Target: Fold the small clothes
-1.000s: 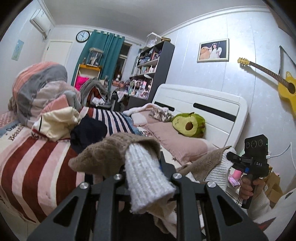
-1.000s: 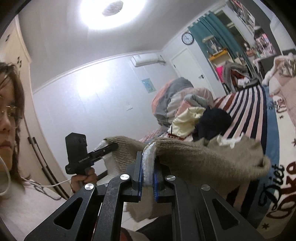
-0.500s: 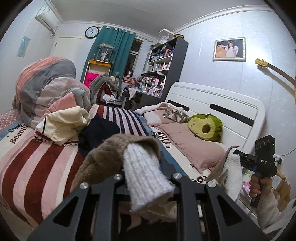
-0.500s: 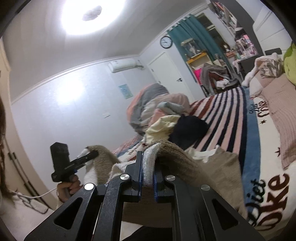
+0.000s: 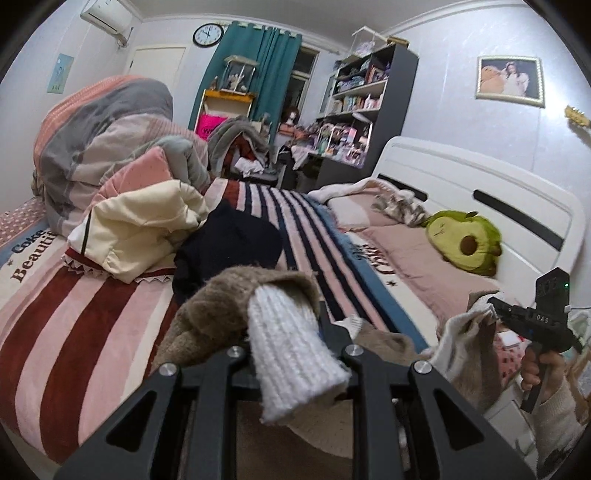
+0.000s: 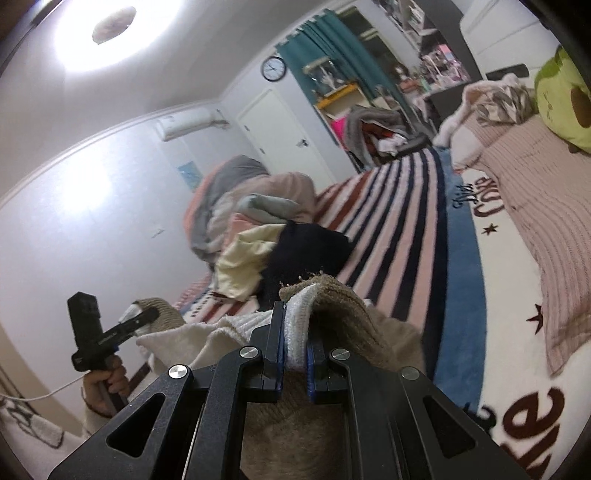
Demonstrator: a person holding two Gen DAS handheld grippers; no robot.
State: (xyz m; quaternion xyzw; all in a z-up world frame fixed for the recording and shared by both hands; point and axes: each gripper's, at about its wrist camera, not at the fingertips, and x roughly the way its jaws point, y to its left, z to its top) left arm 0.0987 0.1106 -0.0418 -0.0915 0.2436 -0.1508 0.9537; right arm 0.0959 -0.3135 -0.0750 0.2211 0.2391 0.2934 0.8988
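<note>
**Sweater held up over a cluttered striped bed**

Your left gripper (image 5: pixel 291 354) is pinched on a white ribbed cuff of the tan-and-white knit sweater (image 5: pixel 236 306), and your right gripper (image 6: pixel 295 350) is clamped on another white ribbed edge of the same garment. The sweater hangs between the two tools, above the near edge of the bed, with its tan body sagging down toward the blanket.

Under it you have a striped blanket (image 5: pixel 92 332) in pink, dark red and navy, with a blue band and a cream border printed with lettering. A heap of unfolded clothes sits farther back on the stripes: a cream garment (image 5: pixel 144 229) touching a navy one (image 5: pixel 229 240), and behind them a bulky grey-and-pink quilt (image 5: pixel 103 129) rolled against the wall. Toward the white headboard (image 5: pixel 480 184) lies a pink pillow with an avocado plush toy (image 5: pixel 461 240) on it.

Around you: a teal curtain (image 5: pixel 255 70) with a wall clock (image 5: pixel 208 35) beside it, a white door, an air conditioner high on the wall, a dark bookshelf (image 5: pixel 369 99) crowded with small items, a framed picture (image 5: pixel 509 81), and a bright round ceiling light (image 6: pixel 99 33).
</note>
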